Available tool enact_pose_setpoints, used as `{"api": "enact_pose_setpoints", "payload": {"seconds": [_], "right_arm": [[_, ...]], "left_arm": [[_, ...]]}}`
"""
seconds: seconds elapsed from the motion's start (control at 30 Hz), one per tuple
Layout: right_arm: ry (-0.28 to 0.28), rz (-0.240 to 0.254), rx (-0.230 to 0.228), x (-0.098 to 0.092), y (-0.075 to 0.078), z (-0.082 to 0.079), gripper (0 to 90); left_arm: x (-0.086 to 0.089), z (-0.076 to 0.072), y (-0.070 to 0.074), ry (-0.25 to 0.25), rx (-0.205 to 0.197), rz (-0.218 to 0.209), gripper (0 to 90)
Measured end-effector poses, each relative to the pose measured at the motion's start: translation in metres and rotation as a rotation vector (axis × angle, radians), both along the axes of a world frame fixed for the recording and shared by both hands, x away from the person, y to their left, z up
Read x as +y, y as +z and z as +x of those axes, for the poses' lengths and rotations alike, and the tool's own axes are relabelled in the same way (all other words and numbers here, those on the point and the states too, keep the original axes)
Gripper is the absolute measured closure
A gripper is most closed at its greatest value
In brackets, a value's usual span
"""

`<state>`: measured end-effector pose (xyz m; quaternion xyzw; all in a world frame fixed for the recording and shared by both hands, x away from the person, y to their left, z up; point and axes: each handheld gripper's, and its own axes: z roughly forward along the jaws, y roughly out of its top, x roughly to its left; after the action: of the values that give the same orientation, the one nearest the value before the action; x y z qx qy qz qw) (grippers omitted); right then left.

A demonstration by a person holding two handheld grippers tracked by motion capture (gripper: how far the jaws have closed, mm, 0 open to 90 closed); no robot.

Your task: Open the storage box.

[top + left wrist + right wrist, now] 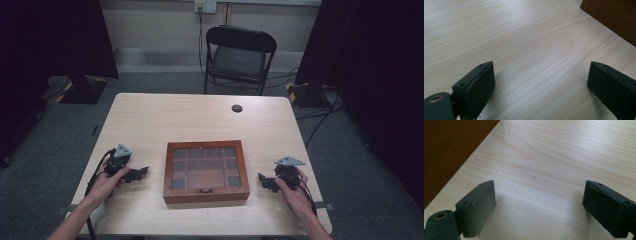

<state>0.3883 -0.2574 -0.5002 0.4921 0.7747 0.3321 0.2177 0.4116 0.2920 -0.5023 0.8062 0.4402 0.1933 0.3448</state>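
Box (206,171) with closed glass lid near tabletop (200,117) front edge, long axis left-right, flanked by 2 spread, empty grippers: left gripper (136,174) and right gripper (266,182), about equally near.

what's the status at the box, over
Left gripper open, empty, left of box. Right gripper open, empty, right of it. Box shut, untouched. Nothing in the way.

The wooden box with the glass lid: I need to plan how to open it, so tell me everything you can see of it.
The reddish-brown wooden box with a glass lid lies flat and closed on the pale wooden table, between the two grippers, touched by neither. Through the panes show square compartments. A small metal clasp sits mid-front, on the person's side.
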Motion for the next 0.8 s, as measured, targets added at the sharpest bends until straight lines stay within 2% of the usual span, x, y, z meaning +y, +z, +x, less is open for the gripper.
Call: {"api": "enact_pose_setpoints", "payload": {"seconds": [0.13,0.37,0.53,0.57,0.67,0.73,0.8], "right_arm": [[0.005,-0.001,0.000,0.000,0.000,0.000,10.6],[0.001,-0.016,0.033,-0.003,0.005,0.002,16.7],[0.019,-0.008,0.041,-0.003,0.016,0.004,22.3],[0.034,0.022,0.037,-0.004,0.021,0.005,25.9],[0.052,0.041,0.057,-0.001,0.028,0.004,27.0],[0.066,0.051,0.053,0.000,0.030,0.003,28.0],[0.096,0.081,0.072,0.004,0.035,0.002,30.2]], "left_arm": [[0.000,0.000,0.000,0.000,0.000,0.000,7.3],[0.000,0.000,0.000,0.000,0.000,0.000,7.3],[0.000,0.001,0.000,-0.006,0.002,-0.002,6.6],[0.000,0.001,0.000,-0.007,0.003,0.000,6.2],[0.001,0.002,0.000,-0.007,0.004,0.000,5.6],[0.001,0.002,0.000,-0.008,0.004,0.000,5.6],[0.000,0.002,0.000,-0.005,0.003,-0.003,5.5]]}}
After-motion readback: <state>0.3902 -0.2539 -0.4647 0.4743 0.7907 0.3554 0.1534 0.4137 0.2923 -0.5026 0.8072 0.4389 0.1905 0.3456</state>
